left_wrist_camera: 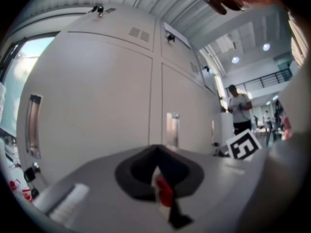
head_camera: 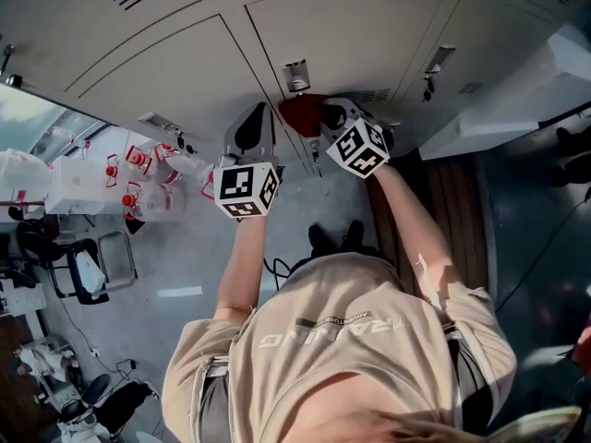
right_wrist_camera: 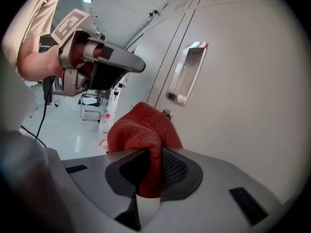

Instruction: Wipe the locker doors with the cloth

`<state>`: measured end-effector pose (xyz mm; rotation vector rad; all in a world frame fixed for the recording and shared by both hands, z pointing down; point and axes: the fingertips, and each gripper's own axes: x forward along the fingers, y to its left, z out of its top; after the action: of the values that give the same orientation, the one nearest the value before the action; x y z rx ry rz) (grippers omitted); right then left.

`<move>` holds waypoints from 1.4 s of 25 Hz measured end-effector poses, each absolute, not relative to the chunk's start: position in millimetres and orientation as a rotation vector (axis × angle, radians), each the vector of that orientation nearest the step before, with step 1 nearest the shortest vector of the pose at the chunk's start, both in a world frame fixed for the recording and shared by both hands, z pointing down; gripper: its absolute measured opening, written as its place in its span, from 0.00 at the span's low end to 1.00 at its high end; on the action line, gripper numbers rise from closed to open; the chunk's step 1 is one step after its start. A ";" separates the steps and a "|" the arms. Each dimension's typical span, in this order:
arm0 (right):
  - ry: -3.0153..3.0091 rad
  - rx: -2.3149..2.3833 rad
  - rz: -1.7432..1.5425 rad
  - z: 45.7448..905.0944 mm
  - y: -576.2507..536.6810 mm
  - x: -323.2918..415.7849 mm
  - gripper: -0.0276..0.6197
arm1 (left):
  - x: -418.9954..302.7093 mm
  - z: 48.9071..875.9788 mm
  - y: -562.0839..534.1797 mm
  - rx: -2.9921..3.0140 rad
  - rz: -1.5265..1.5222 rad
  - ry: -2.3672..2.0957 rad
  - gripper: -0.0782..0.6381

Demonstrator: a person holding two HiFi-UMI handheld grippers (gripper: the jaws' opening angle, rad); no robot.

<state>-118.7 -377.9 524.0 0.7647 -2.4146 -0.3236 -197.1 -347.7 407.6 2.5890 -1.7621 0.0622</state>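
My right gripper [head_camera: 325, 118] is shut on a red cloth [head_camera: 301, 114]. In the right gripper view the bunched cloth [right_wrist_camera: 142, 130] sticks out between the jaws of that gripper [right_wrist_camera: 150, 155] and lies against a beige locker door [right_wrist_camera: 243, 110], just below its metal handle [right_wrist_camera: 187, 74]. My left gripper [head_camera: 259, 116] hangs just left of the cloth with its jaws closed and nothing in them; its dark beak [right_wrist_camera: 136, 65] shows in the right gripper view. The left gripper view faces other locker doors [left_wrist_camera: 97, 96] over that gripper [left_wrist_camera: 158, 152].
Plastic bottles with red caps [head_camera: 148, 178] stand on the floor at the left, near a chair [head_camera: 92, 266]. A white ledge [head_camera: 517, 90] juts out at the right. A cable [head_camera: 277, 268] lies by my feet. A person [left_wrist_camera: 239, 108] stands far down the row.
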 end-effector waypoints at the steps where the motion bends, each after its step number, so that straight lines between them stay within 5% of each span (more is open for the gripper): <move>1: -2.395 0.745 -0.301 538.9 -379.5 -119.2 0.11 | -197.7 412.4 -348.4 2.582 0.070 -1.760 0.12; 8: -2.373 0.702 -0.182 586.6 -372.7 -105.2 0.11 | -186.5 420.0 -342.1 2.595 0.089 -1.723 0.12; 26: -2.463 0.991 -0.961 202.3 -350.3 -28.8 0.11 | -115.9 192.7 -345.7 3.020 -0.191 -1.763 0.12; 35: -2.492 0.943 -0.849 241.9 -380.1 -31.0 0.11 | -100.6 221.2 -360.5 2.978 -0.114 -1.744 0.12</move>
<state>-31.0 -380.1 241.9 0.9432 -2.4923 -0.8489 -100.6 -360.5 221.2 2.9778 -1.7437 -0.1137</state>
